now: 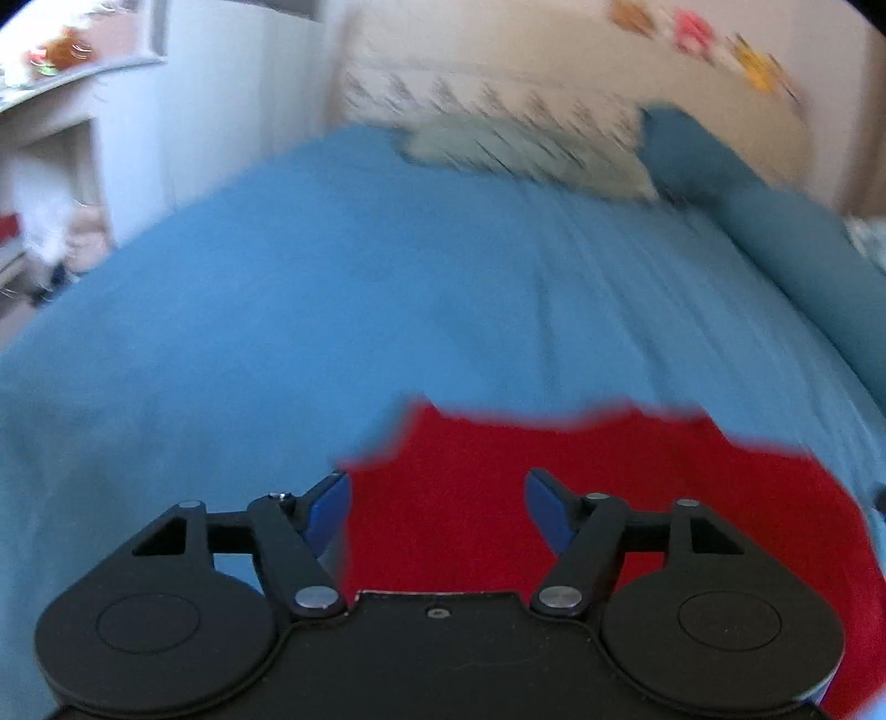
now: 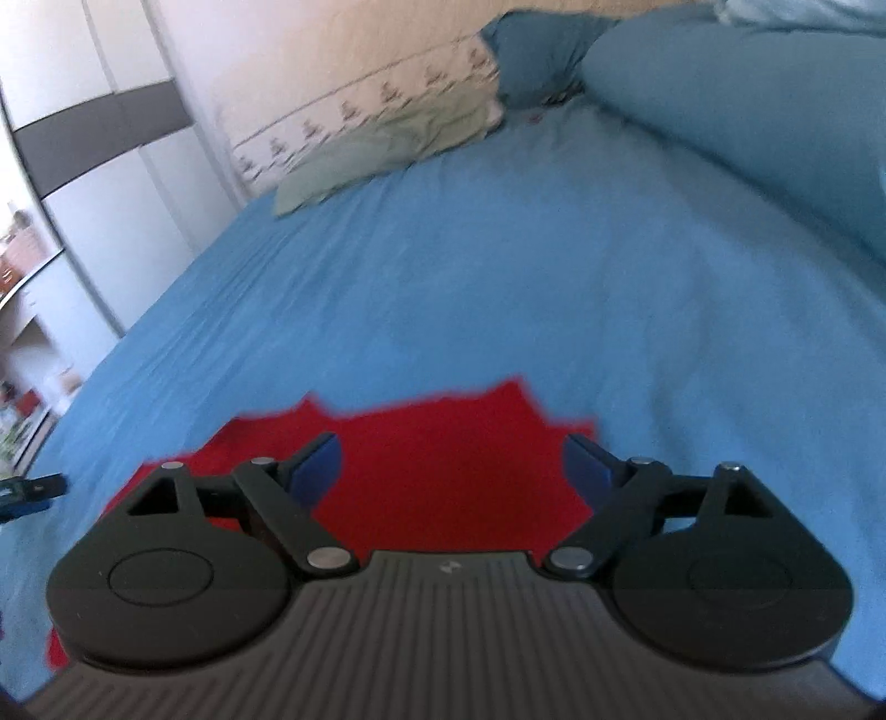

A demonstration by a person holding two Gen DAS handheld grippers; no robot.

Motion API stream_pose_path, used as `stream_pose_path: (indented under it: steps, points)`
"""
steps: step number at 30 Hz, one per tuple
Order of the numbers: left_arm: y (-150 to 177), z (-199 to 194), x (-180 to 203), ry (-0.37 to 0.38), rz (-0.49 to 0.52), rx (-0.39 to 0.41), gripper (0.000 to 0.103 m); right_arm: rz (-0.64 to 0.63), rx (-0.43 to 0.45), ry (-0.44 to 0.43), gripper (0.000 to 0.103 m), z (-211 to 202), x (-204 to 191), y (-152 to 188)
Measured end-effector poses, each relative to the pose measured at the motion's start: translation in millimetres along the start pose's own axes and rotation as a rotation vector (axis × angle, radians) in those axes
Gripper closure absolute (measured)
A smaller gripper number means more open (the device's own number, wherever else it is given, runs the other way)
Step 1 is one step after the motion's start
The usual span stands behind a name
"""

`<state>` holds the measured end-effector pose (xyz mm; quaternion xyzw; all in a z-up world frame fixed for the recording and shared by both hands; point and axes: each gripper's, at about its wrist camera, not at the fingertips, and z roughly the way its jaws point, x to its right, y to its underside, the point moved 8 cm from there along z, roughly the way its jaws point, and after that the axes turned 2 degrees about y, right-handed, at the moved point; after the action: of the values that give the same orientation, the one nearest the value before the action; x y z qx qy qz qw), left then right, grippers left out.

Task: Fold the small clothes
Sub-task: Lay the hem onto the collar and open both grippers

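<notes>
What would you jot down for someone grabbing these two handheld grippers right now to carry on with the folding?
Left gripper: open, holding nothing, over the red garment.
Right gripper: open, holding nothing, over the same garment.
The garment lies on the blue bedsheet; a green pillow sits far up the bed.
Done: no grip taken; whether any fold exists is hidden by blur.
Left: grasp the edges and fold.

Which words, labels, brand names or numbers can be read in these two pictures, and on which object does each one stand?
No readable text in either view.
Right gripper: a small pale mark on its body, too small to read.
Pillow by the wall: a repeated printed pattern, not letters.
Wall decorations: blurred coloured shapes, nothing legible.
Red garment and blue sheet: no label visible.
</notes>
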<state>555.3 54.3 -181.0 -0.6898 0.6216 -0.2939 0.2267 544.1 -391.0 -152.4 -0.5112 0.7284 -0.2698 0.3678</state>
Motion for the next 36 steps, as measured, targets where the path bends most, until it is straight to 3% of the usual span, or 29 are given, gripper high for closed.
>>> stream_pose_path:
  steps: [2, 5, 8, 13, 19, 24, 29, 30, 34, 36]
  points:
    - [26.4, 5.2, 4.7, 0.085, -0.076, -0.100, 0.027, -0.028, -0.053, -0.006, 0.001, 0.8, -12.4, 19.6]
    - [57.0, 18.9, -0.1, 0.074, -0.138, -0.185, 0.027, -0.020, -0.158, 0.084, 0.001, 18.6, -9.5, 44.2]
    - [65.1, 20.6, 0.3, 0.067, -0.064, -0.179, 0.027, 0.018, -0.121, 0.136, 0.002, 17.9, 9.4, 50.2]
    - [62.3, 21.8, 6.9, 0.028, 0.032, -0.221, 0.027, 0.051, -0.139, 0.120, 0.003, 11.1, 20.9, 47.0]
    - [42.0, -5.3, 30.1, -0.048, 0.151, -0.196, 0.027, -0.007, -0.075, 0.124, 0.002, -50.7, 17.4, 16.8]
    - [40.6, -19.6, 65.5, 0.007, 0.225, -0.218, 0.026, -0.083, -0.149, 0.124, 0.002, -76.0, 31.7, 23.4]
    - [48.1, -8.2, 109.0, 0.068, 0.258, -0.254, 0.026, -0.064, -0.218, 0.116, 0.007, -59.5, 48.2, 44.6]
    - [50.4, -3.2, 117.5, 0.075, 0.270, -0.258, 0.026, -0.071, -0.229, 0.117, 0.012, -54.1, 50.1, 49.4]
    - [53.4, 23.0, 131.9, 0.058, 0.277, -0.268, 0.026, -0.069, -0.281, 0.103, 0.024, -30.4, 55.9, 67.5]
    - [55.4, 34.4, 131.1, 0.042, 0.251, -0.280, 0.026, -0.061, -0.274, 0.085, 0.025, -23.9, 56.5, 73.3]
